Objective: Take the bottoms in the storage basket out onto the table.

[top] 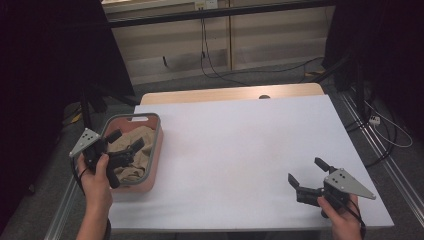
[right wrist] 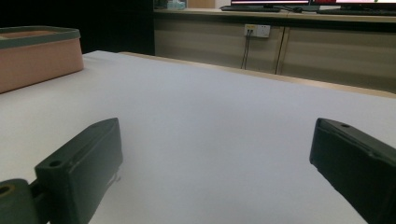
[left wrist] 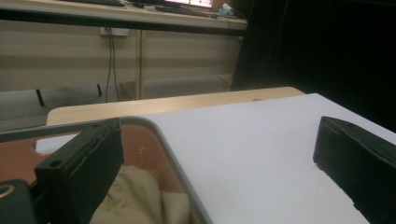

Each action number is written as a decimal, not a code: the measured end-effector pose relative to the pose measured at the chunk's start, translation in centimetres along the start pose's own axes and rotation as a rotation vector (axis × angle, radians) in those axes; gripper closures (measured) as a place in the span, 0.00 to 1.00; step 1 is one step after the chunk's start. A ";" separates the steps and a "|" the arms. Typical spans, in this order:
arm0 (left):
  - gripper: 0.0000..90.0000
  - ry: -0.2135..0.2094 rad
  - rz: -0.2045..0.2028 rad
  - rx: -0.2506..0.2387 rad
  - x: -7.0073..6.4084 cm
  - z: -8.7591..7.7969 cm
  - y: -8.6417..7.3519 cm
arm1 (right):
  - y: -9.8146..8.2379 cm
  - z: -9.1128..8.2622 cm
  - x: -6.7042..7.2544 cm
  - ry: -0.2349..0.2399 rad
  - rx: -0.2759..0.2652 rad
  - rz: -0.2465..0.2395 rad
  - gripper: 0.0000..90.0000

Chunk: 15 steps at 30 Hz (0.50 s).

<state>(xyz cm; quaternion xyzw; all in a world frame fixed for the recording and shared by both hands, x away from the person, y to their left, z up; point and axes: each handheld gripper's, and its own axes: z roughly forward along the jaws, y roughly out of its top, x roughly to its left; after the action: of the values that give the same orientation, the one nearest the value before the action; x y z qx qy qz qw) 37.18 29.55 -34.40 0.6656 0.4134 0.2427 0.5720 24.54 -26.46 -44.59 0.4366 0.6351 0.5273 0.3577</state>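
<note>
Both jaws wide | beige cloth [top: 136, 150] in basket [top: 156, 145] under left gripper [top: 125, 141] | right gripper [top: 306, 172] well apart

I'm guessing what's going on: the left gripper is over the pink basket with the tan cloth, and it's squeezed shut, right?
Not quite. The left gripper is over the pink basket with the tan cloth, but it is open: the left gripper view shows its jaws wide apart, holding nothing.
</note>
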 end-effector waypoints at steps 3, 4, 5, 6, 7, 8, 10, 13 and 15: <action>0.02 0.019 -0.003 0.024 0.8 0.8 0.2 | 0.0 0.0 0.0 0.002 0.000 -0.003 0.02; 0.02 0.025 -0.002 0.030 1.0 1.1 0.3 | 0.0 0.1 0.0 0.003 0.001 -0.006 0.02; 0.02 0.032 -0.001 0.035 1.3 1.5 0.3 | 0.0 0.1 0.0 0.005 0.001 -0.007 0.02; 0.02 0.047 0.001 0.047 1.6 1.8 0.3 | 0.0 0.1 0.0 0.005 0.001 -0.007 0.02; 0.02 0.062 -0.002 0.058 2.0 2.2 0.3 | 0.0 0.1 0.1 0.004 0.002 -0.007 0.02; 0.02 0.071 -0.009 0.067 2.3 2.5 0.2 | 0.0 0.1 0.1 0.006 0.002 -0.006 0.02; 0.03 0.117 -0.009 0.089 3.3 3.3 -0.1 | 0.0 0.0 0.1 0.006 0.003 -0.007 0.02; 0.03 0.164 0.010 0.108 3.9 3.8 -0.5 | 0.0 0.1 0.1 0.006 0.004 -0.006 0.02; 0.03 0.174 0.013 0.134 4.5 4.2 -0.9 | -0.1 0.1 0.1 0.006 0.008 -0.008 0.02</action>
<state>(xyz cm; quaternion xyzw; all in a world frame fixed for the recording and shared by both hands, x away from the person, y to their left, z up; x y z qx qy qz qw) 42.75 30.93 -36.95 0.6814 0.4725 0.2751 0.4865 24.59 -26.37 -44.67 0.4340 0.6400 0.5245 0.3563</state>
